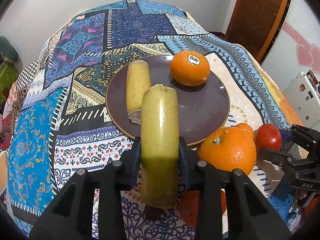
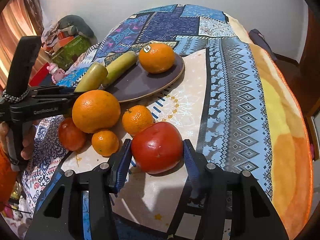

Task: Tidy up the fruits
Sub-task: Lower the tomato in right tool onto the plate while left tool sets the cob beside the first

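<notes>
Left tongs (image 1: 159,150) clamp a banana piece (image 1: 159,120) over the plate (image 1: 210,108); right tongs (image 2: 158,150) straddle, possibly touching, a tomato (image 2: 158,147) that could roll.

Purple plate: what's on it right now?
On the plate: a banana piece and a stickered orange. The left gripper holds a second banana piece, hiding the plate's near part.
</notes>
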Tool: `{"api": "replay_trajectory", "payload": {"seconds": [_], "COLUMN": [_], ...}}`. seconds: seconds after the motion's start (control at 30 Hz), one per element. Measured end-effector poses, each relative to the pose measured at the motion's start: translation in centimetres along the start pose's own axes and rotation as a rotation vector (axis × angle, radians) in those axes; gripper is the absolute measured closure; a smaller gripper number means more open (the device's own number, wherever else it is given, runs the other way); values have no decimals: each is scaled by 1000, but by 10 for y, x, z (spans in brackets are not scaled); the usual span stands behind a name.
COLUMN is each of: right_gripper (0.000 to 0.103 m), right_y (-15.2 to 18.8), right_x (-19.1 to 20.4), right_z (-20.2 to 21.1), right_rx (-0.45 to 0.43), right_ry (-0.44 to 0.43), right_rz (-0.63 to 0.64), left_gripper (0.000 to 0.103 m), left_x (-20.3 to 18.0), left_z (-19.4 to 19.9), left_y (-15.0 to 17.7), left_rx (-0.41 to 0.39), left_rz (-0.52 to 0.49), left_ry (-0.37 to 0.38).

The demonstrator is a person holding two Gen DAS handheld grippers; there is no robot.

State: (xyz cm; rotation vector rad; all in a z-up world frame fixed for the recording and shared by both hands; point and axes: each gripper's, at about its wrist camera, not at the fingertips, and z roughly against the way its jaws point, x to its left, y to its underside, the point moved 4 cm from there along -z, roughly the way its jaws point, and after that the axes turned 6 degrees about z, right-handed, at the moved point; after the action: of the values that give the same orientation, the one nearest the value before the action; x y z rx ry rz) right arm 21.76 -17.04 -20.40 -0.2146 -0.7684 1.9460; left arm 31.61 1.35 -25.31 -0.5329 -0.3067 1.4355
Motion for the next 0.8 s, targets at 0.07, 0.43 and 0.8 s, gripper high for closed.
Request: {"api": "replay_trajectory", "payload": {"seconds": [0.07,0.43,0.8], "right_gripper": [56,56,56], "right_y": [-3,-41,-73], "right_x": [-1,-1,1], "right_z": [2,2,-25], "right_rx": [-9,-80,-86], "right_ry": [1,1,-10], "right_rz": [-2,15,34], "left_gripper": [68,69,69], "left_x": [0,0,-10], "left_z": [1,26,5], "left_y": [1,-22,-63], "left_rx": [1,-67,-63], "left_rz": [0,25,40], "left_ry": [3,26,54]}}
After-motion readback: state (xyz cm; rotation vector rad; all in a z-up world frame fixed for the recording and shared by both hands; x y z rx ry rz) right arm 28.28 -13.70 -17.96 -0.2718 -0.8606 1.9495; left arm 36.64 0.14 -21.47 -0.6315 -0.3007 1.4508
